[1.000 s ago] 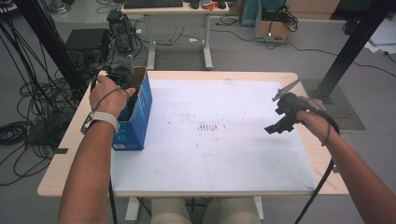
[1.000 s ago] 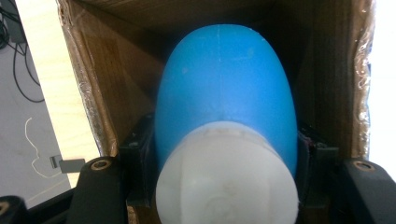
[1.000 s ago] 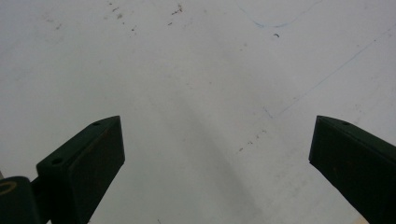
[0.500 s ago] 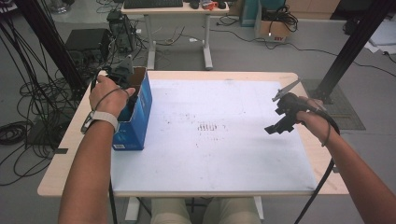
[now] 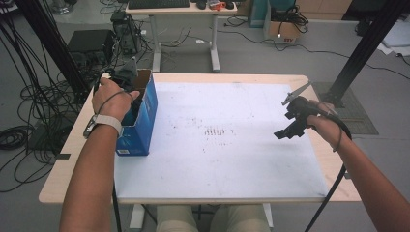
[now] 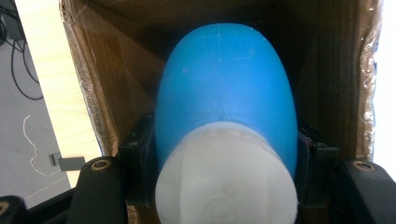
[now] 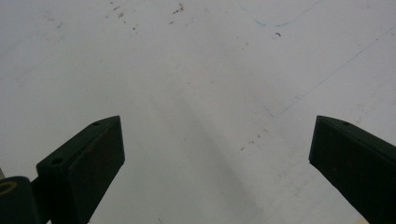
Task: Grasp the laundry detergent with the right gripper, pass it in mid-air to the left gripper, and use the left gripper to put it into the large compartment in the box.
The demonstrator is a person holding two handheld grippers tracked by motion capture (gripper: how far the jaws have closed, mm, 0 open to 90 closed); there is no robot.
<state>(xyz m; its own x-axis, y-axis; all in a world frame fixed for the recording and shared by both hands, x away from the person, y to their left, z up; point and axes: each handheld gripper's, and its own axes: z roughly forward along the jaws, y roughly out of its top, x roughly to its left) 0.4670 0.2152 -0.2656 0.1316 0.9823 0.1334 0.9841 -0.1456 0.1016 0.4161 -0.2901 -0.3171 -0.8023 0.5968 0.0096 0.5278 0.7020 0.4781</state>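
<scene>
A blue cardboard box (image 5: 140, 123) stands open-topped at the table's left side. My left gripper (image 5: 129, 94) reaches down into it, shut on a blue bottle with a white cap (image 6: 226, 126); the jaws press its two sides inside the brown box interior (image 6: 98, 79). The bottle's lower part is hidden in the box. My right gripper (image 5: 289, 126) hovers open over the white sheet (image 5: 227, 140) at the right. In the right gripper view its jaws stand wide apart around bare white surface, gripper (image 7: 217, 163).
The white sheet covers most of the wooden table (image 5: 67, 159) and bears faint dark smudges (image 5: 215, 130). Cables and computer gear (image 5: 92, 43) lie on the floor to the left. A desk (image 5: 183, 9) stands behind.
</scene>
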